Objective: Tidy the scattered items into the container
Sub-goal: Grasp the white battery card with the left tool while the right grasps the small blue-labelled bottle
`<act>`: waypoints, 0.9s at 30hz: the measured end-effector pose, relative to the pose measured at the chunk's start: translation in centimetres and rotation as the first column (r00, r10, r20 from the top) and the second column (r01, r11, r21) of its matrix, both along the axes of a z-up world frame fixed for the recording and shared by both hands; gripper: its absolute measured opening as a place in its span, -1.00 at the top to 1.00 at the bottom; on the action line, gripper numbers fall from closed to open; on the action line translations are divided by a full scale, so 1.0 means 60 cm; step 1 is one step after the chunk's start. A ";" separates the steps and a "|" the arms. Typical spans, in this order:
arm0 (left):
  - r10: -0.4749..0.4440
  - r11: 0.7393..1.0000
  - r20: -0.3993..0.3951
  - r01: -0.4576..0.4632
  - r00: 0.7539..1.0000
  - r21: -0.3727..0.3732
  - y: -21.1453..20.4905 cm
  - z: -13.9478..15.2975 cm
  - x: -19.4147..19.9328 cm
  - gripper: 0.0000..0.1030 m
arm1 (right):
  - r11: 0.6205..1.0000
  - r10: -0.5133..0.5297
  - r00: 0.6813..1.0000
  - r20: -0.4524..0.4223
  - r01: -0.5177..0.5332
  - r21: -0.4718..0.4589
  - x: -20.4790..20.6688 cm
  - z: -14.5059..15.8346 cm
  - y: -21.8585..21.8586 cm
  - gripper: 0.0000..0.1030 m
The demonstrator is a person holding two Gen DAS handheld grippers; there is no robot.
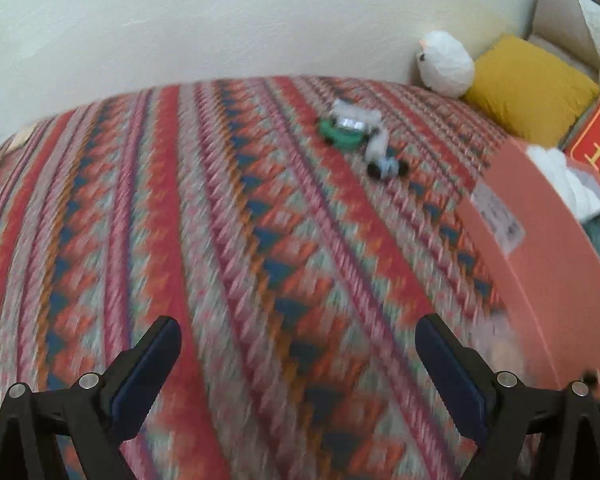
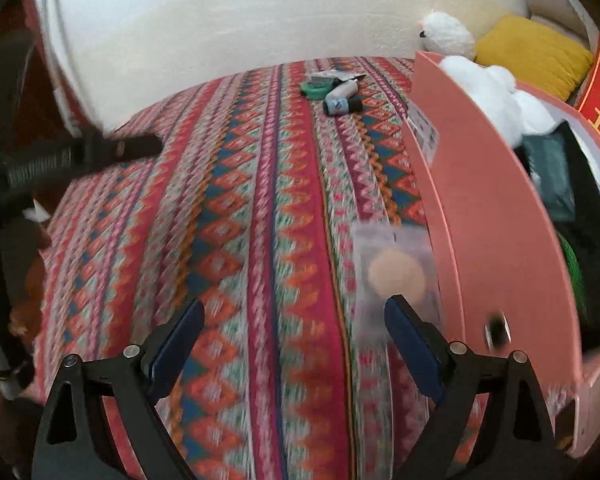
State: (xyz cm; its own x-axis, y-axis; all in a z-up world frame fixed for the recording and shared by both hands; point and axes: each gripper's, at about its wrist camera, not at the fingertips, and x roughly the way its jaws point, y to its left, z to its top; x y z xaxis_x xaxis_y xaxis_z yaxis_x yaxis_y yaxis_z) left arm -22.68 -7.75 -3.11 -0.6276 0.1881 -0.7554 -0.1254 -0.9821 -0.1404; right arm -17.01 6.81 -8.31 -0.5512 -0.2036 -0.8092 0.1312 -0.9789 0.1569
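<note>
A pink box (image 1: 548,236) (image 2: 488,208) stands at the right on the patterned cloth, holding a white plush (image 2: 496,92) and dark items. Far back lie a green tape roll (image 1: 338,133) (image 2: 315,89), a small bottle (image 1: 380,152) (image 2: 340,98) and a pale packet (image 1: 354,114). A clear bag with a peach round pad (image 2: 396,276) lies beside the box wall, just ahead of my right gripper (image 2: 296,320). My left gripper (image 1: 296,340) is open over bare cloth, and the right is open too, both with nothing between the fingers.
A white plush bird (image 1: 446,62) (image 2: 446,36) and a yellow cushion (image 1: 528,86) (image 2: 534,54) rest against the white wall at the back right. A red printed board (image 1: 598,136) stands right of the box. The other gripper's arm (image 2: 80,156) reaches in at the left.
</note>
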 end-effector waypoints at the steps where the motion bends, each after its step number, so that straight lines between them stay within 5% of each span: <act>1: -0.015 1.000 0.000 0.015 1.000 0.000 0.016 0.006 -0.034 -0.90 | 1.000 -0.012 1.000 -0.006 0.012 -0.005 -0.023 -0.006 -0.003 -0.82; 8: -0.075 0.997 0.056 0.075 0.996 -0.002 0.098 0.012 -0.261 -0.90 | 0.987 -0.137 0.990 -0.020 0.135 -0.085 -0.187 -0.051 -0.005 -0.82; 14: -0.122 0.988 0.157 0.135 0.980 -0.070 0.167 -0.055 -0.464 -0.90 | 0.965 -0.255 0.967 -0.019 0.253 -0.073 -0.333 -0.094 0.006 -0.82; 21: -0.195 0.965 0.294 0.237 0.935 -0.114 0.241 -0.139 -0.603 -0.88 | 0.950 -0.312 0.948 -0.058 0.311 -0.028 -0.466 -0.112 0.010 -0.81; 24: -0.232 0.955 0.348 0.280 0.908 -0.095 0.251 -0.153 -0.612 -0.64 | 0.949 -0.315 0.947 -0.067 0.316 0.016 -0.505 -0.118 0.001 -0.82; 26: -0.241 0.948 0.345 0.296 0.907 -0.116 0.245 -0.152 -0.603 -0.44 | 0.941 -0.338 0.938 -0.079 0.335 -0.046 -0.514 -0.114 0.018 -0.45; 27: -0.233 0.947 0.341 0.293 0.911 -0.133 0.238 -0.152 -0.595 -0.43 | 0.936 -0.350 0.933 -0.079 0.345 -0.072 -0.517 -0.111 0.029 0.21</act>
